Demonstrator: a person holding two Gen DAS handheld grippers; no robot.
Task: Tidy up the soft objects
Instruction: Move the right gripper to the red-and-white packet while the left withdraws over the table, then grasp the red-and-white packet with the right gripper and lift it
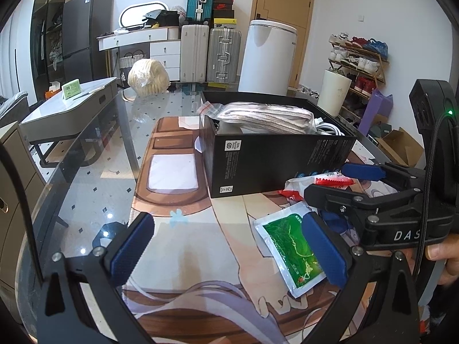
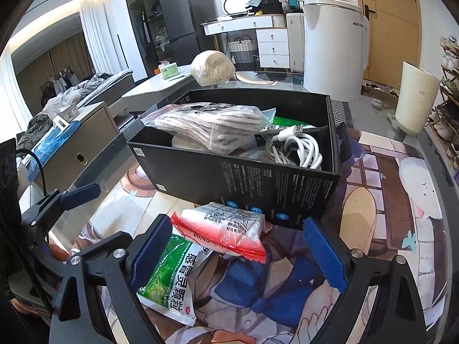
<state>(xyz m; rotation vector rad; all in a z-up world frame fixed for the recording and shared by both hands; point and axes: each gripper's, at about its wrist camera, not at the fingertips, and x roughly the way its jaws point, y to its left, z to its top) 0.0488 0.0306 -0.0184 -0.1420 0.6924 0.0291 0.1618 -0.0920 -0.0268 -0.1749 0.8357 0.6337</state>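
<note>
Right wrist view: our right gripper (image 2: 239,253) spreads its jaws wide around the red-and-white packet (image 2: 226,230), gripping nothing; the green sachet (image 2: 169,275) lies just beside it on the desk, before the black box (image 2: 258,180). Our left gripper (image 1: 229,246) gapes empty.

Matt black cardboard box (image 2: 287,183); glossy plastic sachets (image 2: 169,275); glass table (image 1: 94,177).

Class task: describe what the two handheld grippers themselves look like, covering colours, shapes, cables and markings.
Both the left gripper and right gripper have black angular frames with silver bolts and two ribbed blue finger pads. Seen from the left wrist camera, the right gripper carries white "DAS" lettering, a black braided cable and a small green light.
</note>
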